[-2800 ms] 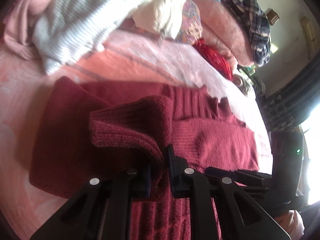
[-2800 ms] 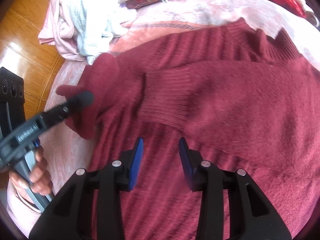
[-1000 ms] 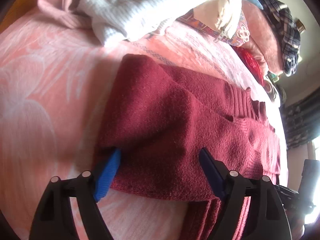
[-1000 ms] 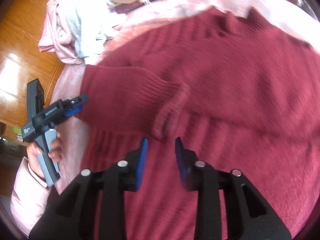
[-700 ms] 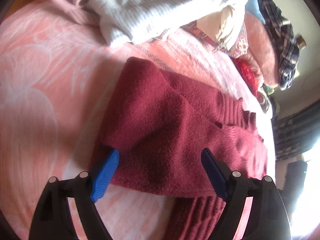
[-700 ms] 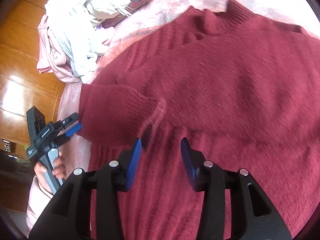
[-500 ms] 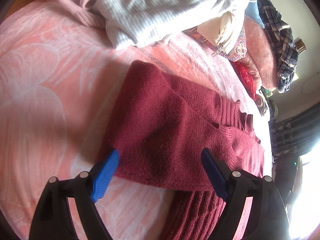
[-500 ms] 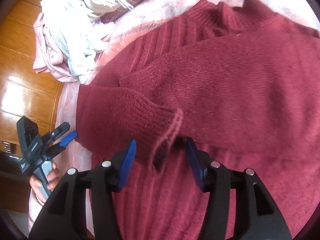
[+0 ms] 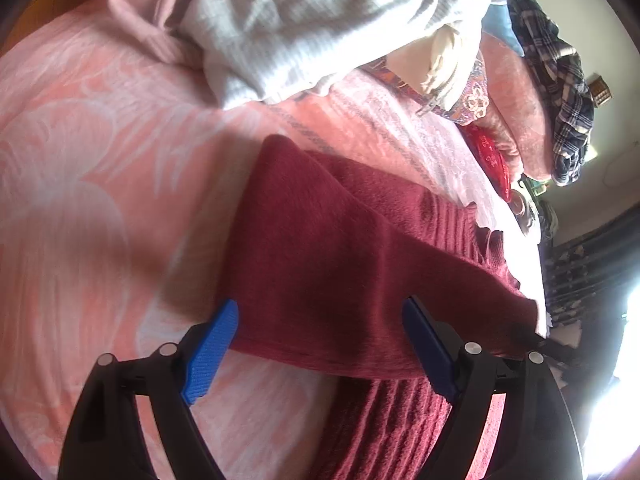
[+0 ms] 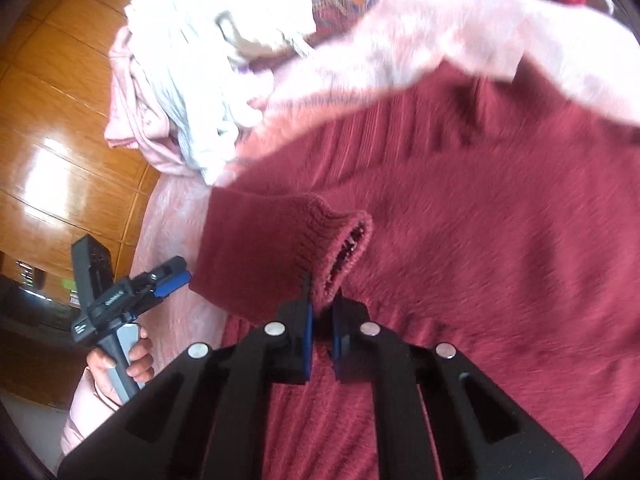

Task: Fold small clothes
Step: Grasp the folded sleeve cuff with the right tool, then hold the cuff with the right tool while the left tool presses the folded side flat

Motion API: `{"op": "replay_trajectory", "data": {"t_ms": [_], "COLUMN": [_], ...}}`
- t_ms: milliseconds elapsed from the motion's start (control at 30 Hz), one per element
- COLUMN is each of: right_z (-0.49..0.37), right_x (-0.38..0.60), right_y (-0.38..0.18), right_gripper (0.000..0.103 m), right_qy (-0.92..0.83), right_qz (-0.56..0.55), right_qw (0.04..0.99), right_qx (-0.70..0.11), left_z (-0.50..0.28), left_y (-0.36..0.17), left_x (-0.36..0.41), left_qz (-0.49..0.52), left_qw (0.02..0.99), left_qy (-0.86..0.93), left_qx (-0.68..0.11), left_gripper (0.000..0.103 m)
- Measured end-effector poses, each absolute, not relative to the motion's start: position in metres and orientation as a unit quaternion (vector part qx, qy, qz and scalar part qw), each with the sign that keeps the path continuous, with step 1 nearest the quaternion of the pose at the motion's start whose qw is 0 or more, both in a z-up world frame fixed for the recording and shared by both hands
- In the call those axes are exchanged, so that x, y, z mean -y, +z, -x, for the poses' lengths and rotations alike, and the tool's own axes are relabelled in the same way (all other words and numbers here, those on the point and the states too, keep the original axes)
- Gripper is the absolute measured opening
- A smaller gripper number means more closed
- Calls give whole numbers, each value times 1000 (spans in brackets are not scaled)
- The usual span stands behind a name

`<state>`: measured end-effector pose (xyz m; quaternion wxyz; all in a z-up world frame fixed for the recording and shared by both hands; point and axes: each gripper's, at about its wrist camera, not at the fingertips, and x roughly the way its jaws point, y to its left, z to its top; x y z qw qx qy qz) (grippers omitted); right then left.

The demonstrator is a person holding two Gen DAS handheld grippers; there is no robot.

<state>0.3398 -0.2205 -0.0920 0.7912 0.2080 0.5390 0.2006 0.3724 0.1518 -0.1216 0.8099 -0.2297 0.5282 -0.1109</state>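
A dark red knit sweater (image 10: 460,220) lies spread on the pink bedspread (image 9: 80,160), with one sleeve (image 9: 320,264) folded across its body. My right gripper (image 10: 320,320) is shut on the sleeve's ribbed cuff (image 10: 340,248) and holds it slightly raised. My left gripper (image 9: 320,344) is wide open and empty, its blue pads on either side of the folded sleeve's near edge. In the right wrist view the left gripper (image 10: 168,280) sits at the sweater's left edge, held by a hand.
A pile of unfolded clothes, white ribbed and pale pink (image 9: 300,20), lies at the far side of the bed. A plaid garment (image 9: 560,92) and a red item (image 9: 492,160) lie beyond. Wooden panelling (image 10: 60,120) stands to the left of the bed.
My right gripper has closed on the sleeve cuff, which it straddled open half a second ago. My left gripper let go of the sleeve earlier and has stayed open, backing away slightly.
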Motion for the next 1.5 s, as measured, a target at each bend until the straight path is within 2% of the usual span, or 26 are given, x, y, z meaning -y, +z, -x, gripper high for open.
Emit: {"op": "replay_trajectory", "data": {"t_ms": [367, 1000, 1167, 1500], "right_z": [-324, -279, -275, -275], "right_x": [318, 450, 459, 469], "right_y": [-60, -104, -122, -161], "right_gripper": [6, 6, 6, 6], "right_qy": [136, 41, 30, 5], "right_qz": [-197, -233, -235, -243], "right_qw": [824, 819, 813, 794], "right_qx": [-513, -522, -532, -557], "left_z": [-382, -390, -392, -396], "left_y": [-116, -119, -128, -159], "left_x": [-100, -27, -17, -19], "left_qz": [194, 114, 81, 88], "left_qw": [814, 827, 828, 815], "left_qy": [-129, -130, -108, -98], "left_qx": [-532, -535, -545, -564], "left_gripper": [85, 85, 85, 87]}}
